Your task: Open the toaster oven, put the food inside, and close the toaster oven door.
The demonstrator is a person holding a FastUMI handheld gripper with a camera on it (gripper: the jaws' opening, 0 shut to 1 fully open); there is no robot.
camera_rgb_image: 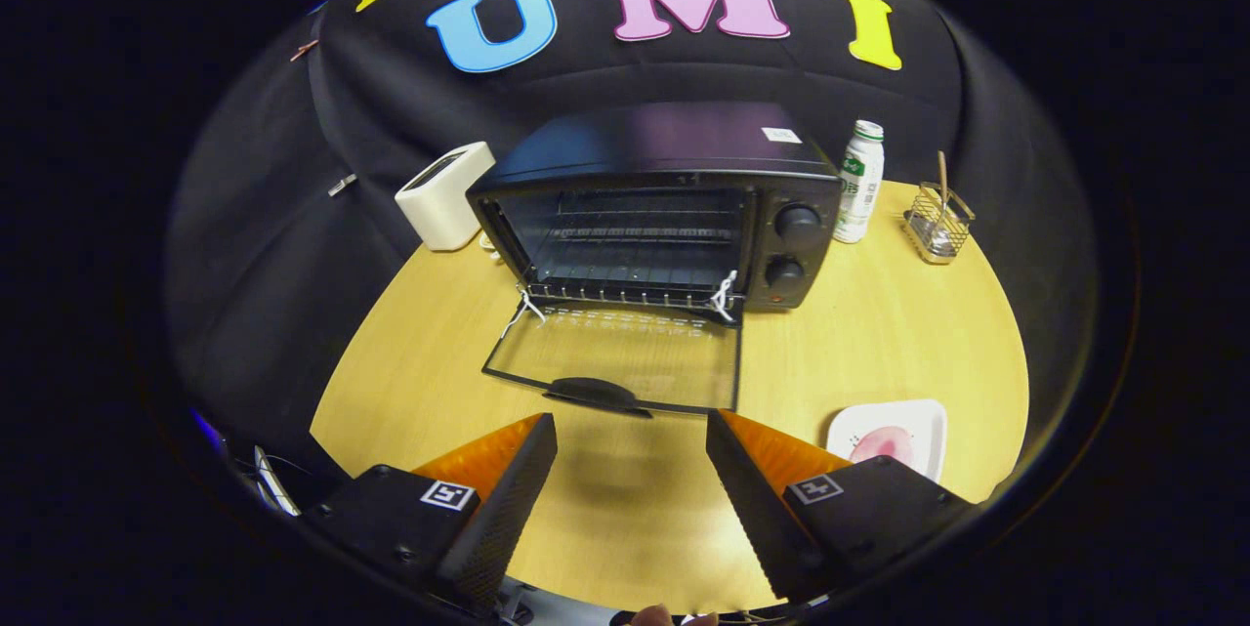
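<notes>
Black toaster oven [674, 206] door down, ahead | gripper [632, 455] fingers apart, empty

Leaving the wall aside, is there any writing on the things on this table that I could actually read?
Nothing readable.
White bottle with green cap: label print too small to read.
Black toaster oven: white sticker on top, blurred.
Gripper, fingers open before the oven's lowered glass door: square markers, no words.

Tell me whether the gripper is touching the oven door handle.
Apart. The gripper view shows bare table between the open gripper and the door handle just ahead of it.
</notes>
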